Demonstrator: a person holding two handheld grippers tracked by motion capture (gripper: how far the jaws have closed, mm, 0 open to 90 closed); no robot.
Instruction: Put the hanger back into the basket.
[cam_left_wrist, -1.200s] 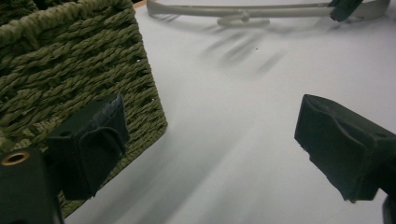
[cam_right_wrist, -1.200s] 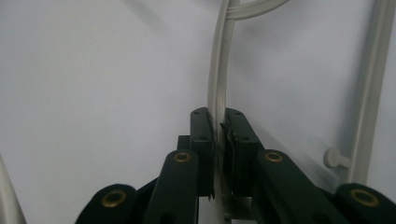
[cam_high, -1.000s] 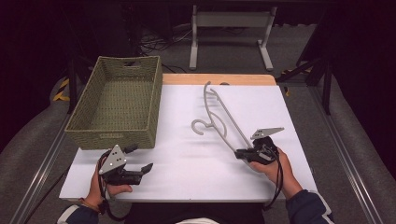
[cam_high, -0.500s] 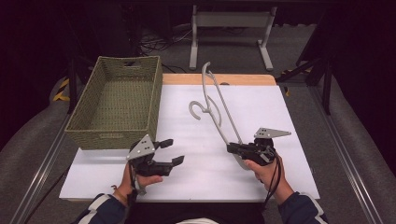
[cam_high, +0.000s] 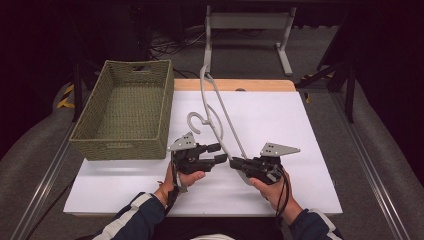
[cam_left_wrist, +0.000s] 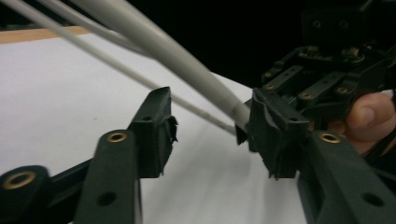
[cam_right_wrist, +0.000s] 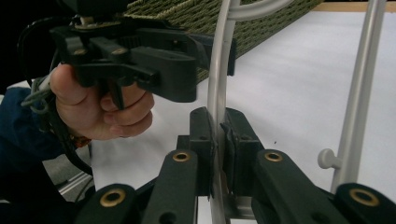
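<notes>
A person sits at the near edge of a white tabletop (cam_high: 300, 130) w/ a hand-held gripper in each hand. The right hand-held gripper (cam_high: 234, 162) is clamped tight on the lower end of a pale grey clothes hanger (cam_high: 220, 107), which is lifted off the tabletop and slants up toward the far edge, hook curling near the middle. In the right gripper view the jaws pinch one thin rod of the hanger (cam_right_wrist: 215, 93) between them.

The left hand-held gripper (cam_high: 219, 153) sits just beside the right one, near the middle of the near edge; its jaws stand wide apart around the hanger's rod (cam_left_wrist: 187, 70), not yet gripping it.

A woven olive basket (cam_high: 125, 145) rests at the left edge, empty as far as can be seen.

Judgement: hanger looks light, stiff, smooth, so likely to pivot or slip if held at one point; a 2nd hold farther up a straight rod should steady it.

No brand, label or readable writing visible.
</notes>
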